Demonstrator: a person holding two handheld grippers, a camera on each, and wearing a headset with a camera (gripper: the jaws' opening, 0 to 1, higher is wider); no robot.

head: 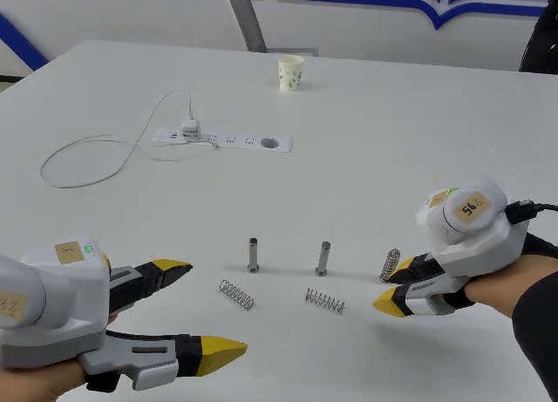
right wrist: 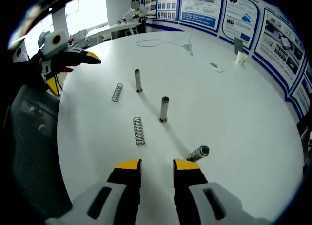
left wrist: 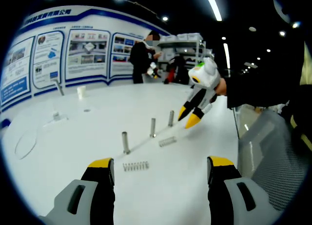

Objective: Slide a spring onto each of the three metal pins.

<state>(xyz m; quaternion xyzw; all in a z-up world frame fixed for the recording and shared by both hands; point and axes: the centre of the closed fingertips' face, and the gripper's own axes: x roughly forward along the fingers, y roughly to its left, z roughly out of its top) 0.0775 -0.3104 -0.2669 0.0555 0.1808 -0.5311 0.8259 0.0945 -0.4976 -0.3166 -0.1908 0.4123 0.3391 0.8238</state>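
Note:
Two bare metal pins [head: 253, 255] [head: 323, 258] stand upright mid-table. A third pin [head: 390, 264] to their right wears a spring [right wrist: 199, 153]. Two loose springs [head: 236, 295] [head: 325, 301] lie flat just in front of the bare pins. My left gripper [head: 205, 310] hovers at the lower left, jaws wide open and empty, pointing at the nearer loose spring [left wrist: 135, 165]. My right gripper [head: 390, 290] sits beside the sprung pin, jaws a little apart with nothing between them [right wrist: 157, 166]. The bare pins [right wrist: 164, 109] [right wrist: 138, 81] stand ahead of it.
A white power strip [head: 228, 140] with a plug and a looping cable [head: 83, 162] lies farther back. A paper cup [head: 290, 71] stands near the far edge. People stand beyond the table [left wrist: 141, 59] in the left gripper view.

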